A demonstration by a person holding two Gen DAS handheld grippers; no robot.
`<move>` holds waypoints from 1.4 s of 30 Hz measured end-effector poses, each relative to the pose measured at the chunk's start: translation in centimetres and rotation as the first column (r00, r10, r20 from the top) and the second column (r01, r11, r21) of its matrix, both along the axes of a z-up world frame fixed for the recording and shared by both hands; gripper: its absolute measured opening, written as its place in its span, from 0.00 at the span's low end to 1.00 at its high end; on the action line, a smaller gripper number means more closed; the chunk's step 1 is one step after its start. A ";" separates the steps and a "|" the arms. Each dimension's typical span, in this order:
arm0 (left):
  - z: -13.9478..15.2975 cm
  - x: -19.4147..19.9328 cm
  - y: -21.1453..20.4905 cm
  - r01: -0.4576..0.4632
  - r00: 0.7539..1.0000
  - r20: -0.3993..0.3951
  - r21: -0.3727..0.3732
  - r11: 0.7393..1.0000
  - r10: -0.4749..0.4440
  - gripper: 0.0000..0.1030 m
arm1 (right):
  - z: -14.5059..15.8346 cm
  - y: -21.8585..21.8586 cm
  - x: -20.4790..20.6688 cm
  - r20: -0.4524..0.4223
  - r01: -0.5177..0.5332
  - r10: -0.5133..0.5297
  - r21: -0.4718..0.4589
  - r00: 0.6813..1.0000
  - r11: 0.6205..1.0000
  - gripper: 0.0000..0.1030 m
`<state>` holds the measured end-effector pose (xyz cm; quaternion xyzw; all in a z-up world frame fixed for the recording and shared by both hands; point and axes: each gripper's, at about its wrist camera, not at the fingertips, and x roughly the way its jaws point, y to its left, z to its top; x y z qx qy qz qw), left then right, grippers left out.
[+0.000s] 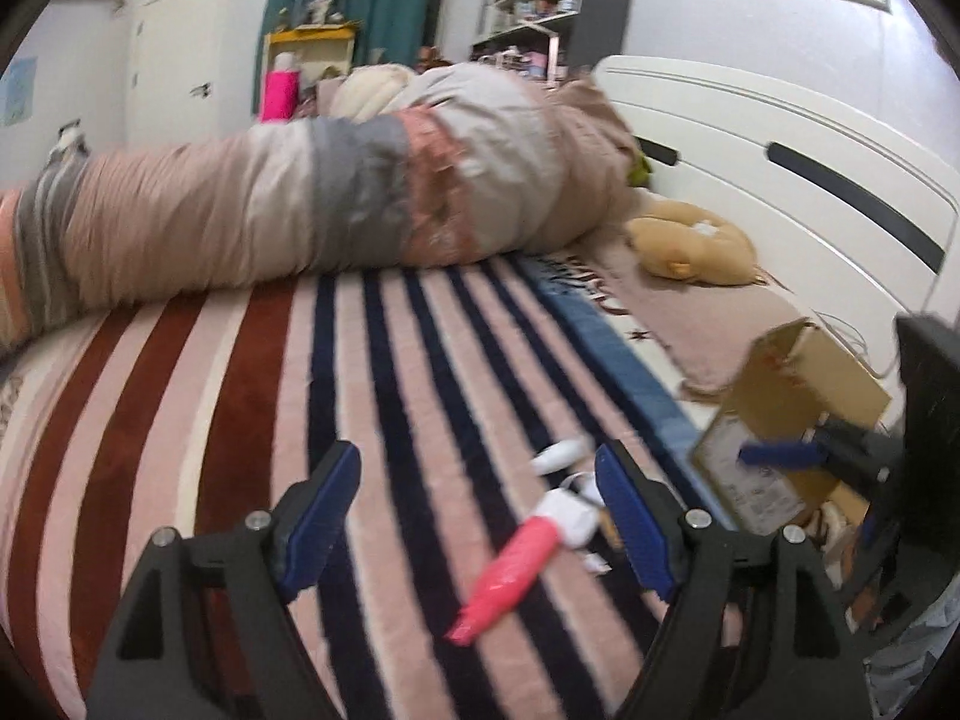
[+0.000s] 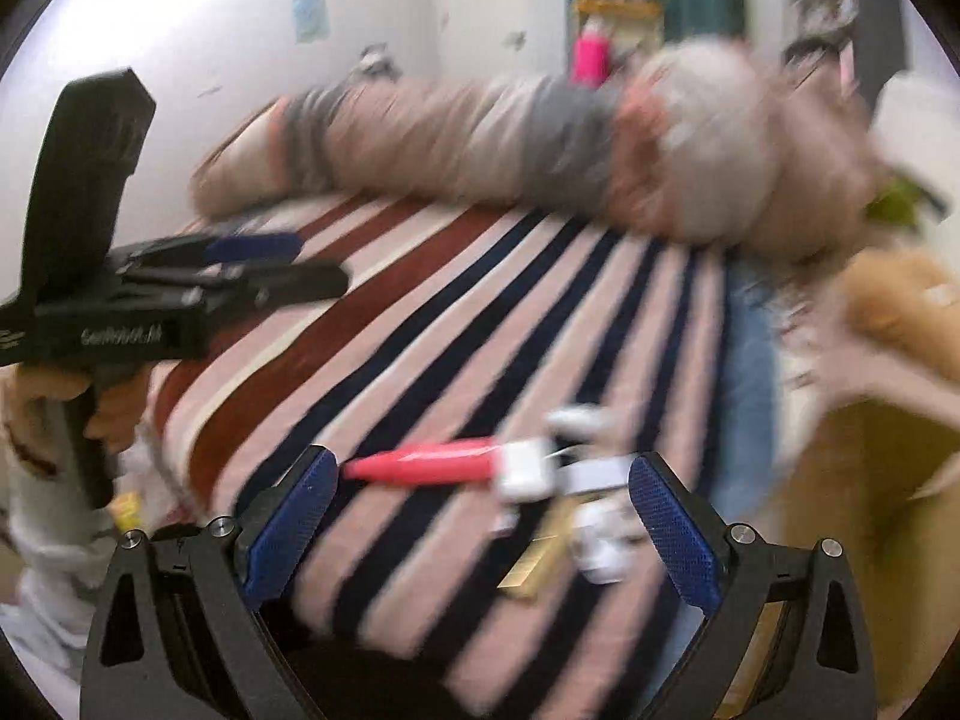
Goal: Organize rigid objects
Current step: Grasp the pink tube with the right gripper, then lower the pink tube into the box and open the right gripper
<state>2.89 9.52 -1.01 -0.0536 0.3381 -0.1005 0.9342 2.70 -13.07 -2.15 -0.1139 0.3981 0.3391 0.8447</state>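
A pink tube-shaped object [image 1: 510, 576] lies on the striped blanket [image 1: 252, 408], with a white block [image 1: 570, 513] at its far end and a small white piece [image 1: 558, 456] beyond. My left gripper [image 1: 480, 516] is open above them, empty. In the right wrist view the pink object [image 2: 426, 463], white block [image 2: 525, 469], a gold flat item [image 2: 534, 564] and white pieces [image 2: 600, 546] lie between my open right gripper [image 2: 480, 522] fingers. The right gripper [image 1: 780, 455] also shows in the left view beside a cardboard box [image 1: 798, 396]. The left gripper [image 2: 252, 264] shows at left.
A rolled duvet [image 1: 300, 204] lies across the back of the bed. A tan plush toy [image 1: 690, 246] sits by the white headboard [image 1: 780, 138]. The cardboard box [image 2: 870, 510] stands at the right. Shelves and a curtain are behind.
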 end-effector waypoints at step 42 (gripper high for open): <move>-3.8 1.6 0.5 0.214 0.973 0.022 -0.453 0.865 -0.229 0.38 | -2.3 7.7 2.3 0.032 -0.170 0.170 -0.009 0.985 0.985 0.26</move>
